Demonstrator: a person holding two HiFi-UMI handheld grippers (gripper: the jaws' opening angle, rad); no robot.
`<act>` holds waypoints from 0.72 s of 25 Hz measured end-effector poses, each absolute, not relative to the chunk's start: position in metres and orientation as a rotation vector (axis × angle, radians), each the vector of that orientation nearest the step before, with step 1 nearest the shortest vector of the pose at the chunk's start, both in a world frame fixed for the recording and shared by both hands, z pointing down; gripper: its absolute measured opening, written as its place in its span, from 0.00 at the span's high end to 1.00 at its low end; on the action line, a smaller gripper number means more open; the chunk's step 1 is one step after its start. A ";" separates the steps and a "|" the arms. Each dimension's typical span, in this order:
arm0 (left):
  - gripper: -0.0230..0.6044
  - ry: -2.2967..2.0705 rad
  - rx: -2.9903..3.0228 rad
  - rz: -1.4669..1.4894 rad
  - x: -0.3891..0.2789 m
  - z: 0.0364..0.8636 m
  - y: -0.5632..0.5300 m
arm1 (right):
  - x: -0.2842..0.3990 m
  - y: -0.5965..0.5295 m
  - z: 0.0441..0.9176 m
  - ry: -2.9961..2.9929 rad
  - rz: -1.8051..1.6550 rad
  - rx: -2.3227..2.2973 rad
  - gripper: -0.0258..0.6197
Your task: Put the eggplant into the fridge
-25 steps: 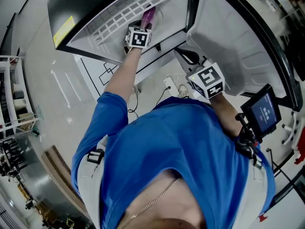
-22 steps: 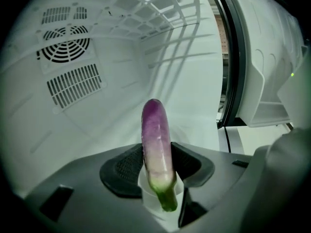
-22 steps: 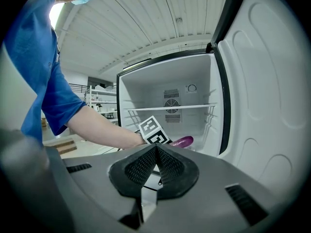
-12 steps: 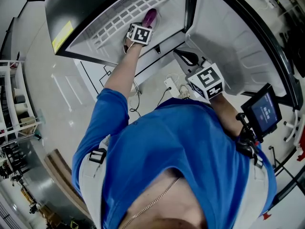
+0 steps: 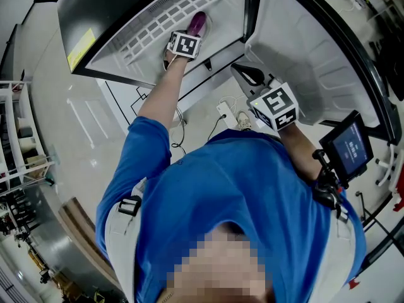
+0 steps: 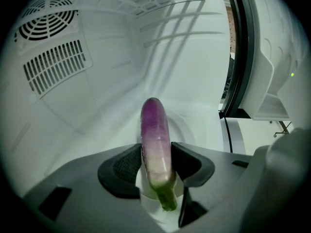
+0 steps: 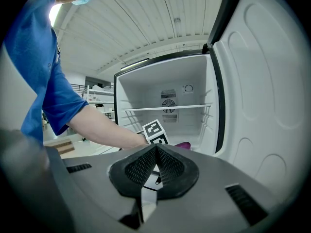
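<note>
A purple eggplant (image 6: 155, 135) with a pale lower part and a green stem sits between the pads of my left gripper (image 6: 156, 152), which is shut on it. That gripper (image 5: 192, 31) reaches inside the open white fridge (image 5: 158, 14), tilted down toward its floor (image 6: 97, 125). Whether the eggplant's tip touches the floor I cannot tell. My right gripper (image 7: 156, 152) hangs outside the fridge, in front of the open door (image 5: 303, 49). Its jaws are shut with nothing between them. From there I see the purple eggplant (image 7: 183, 144) low in the fridge.
A wire shelf (image 7: 170, 108) crosses the fridge above the left gripper, with fan vents (image 6: 48, 18) on the back wall. A power strip and cables (image 5: 228, 113) lie on the floor by the fridge. A small screen (image 5: 348, 149) hangs at the person's right side.
My left gripper has sunk a little lower and deeper into the fridge, tilting down, with the eggplant still in it. The right gripper has stayed put.
</note>
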State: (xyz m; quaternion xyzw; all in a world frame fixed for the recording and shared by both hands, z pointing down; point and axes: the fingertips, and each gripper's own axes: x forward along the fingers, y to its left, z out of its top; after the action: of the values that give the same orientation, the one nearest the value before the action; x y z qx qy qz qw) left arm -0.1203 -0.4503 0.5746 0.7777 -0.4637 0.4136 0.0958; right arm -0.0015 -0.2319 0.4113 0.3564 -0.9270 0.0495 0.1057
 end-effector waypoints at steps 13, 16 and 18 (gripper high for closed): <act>0.66 -1.390 2.353 1.149 -0.119 0.564 -0.450 | 0.002 -0.237 0.408 -2.732 0.137 1.065 0.96; 0.63 -1.409 2.371 1.126 -0.119 0.558 -0.449 | 0.002 -0.237 0.407 -2.734 0.133 1.063 0.96; 0.61 -1.423 2.376 1.114 -0.120 0.556 -0.449 | 0.002 -0.237 0.407 -2.738 0.130 1.063 0.96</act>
State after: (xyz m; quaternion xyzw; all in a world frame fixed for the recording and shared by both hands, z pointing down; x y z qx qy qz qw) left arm -0.1202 -0.4488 0.5563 0.7935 -0.4753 0.3720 0.0778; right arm 0.0016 -0.2369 0.4066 0.3598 -0.9265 0.0440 0.1007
